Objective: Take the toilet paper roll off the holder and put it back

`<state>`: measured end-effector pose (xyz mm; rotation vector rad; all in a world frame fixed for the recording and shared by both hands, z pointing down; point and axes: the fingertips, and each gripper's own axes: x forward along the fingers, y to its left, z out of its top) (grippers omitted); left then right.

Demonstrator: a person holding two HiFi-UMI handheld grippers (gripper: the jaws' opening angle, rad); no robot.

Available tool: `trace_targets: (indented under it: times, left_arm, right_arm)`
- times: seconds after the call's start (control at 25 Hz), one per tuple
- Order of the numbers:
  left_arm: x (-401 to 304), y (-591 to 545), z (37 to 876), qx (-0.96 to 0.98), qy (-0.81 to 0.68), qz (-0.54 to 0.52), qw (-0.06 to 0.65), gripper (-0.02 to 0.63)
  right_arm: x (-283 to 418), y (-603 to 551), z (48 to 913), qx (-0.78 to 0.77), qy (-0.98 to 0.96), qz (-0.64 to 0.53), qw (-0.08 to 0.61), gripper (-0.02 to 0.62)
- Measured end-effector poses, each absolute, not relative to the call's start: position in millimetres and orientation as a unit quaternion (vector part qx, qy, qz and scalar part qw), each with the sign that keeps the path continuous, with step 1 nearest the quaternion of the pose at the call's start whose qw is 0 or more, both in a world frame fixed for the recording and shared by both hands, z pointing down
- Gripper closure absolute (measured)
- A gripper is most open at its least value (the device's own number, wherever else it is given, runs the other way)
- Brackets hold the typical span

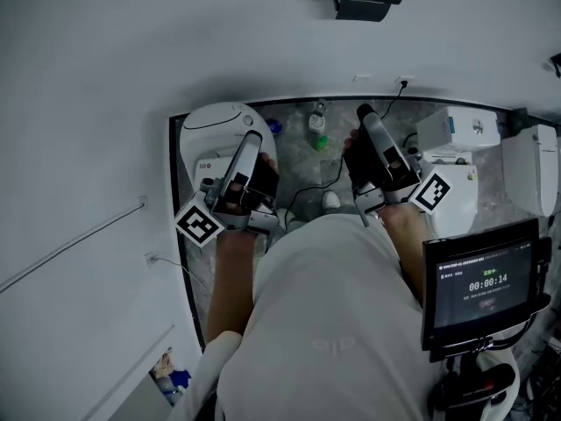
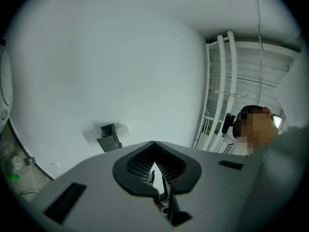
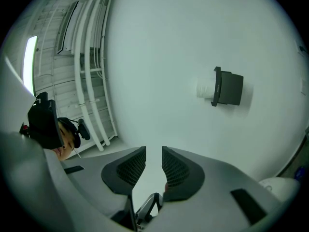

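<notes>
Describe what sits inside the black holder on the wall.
A white toilet paper roll pokes from one side of the black holder. The holder covers the rest, so how full the roll is cannot be seen.

Wall [image 1: 105, 77]: white, plain.
Floor [image 1: 298, 160]: grey marbled strip at wall foot.
Toilet [image 1: 215, 134]: white, lid down, left end of floor.
Bottle [image 1: 316, 125] and blue item [image 1: 275, 127]: on floor near wall, right of toilet.
Cable [image 1: 320, 185]: black, loose across floor.
Box unit [image 1: 458, 130]: white, right side.
Screen [image 1: 485, 281]: dark, timer shown, lower right.
Pipes [image 3: 89, 81]: white, vertical, side by side.
</notes>
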<state>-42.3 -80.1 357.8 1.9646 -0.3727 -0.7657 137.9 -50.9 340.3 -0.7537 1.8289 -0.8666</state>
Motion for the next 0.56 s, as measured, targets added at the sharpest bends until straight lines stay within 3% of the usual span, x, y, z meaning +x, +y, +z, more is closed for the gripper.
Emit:
trace_targets:
  times: [0.56]
  left_arm:
    - [-32.7, -73.2, 356.1, 0.812, -0.126, -0.303, 0.483, 0.6]
  right_arm:
    - [138.6, -53.5, 343.7, -0.31, 0.744, -0.36, 0.469, 0.48]
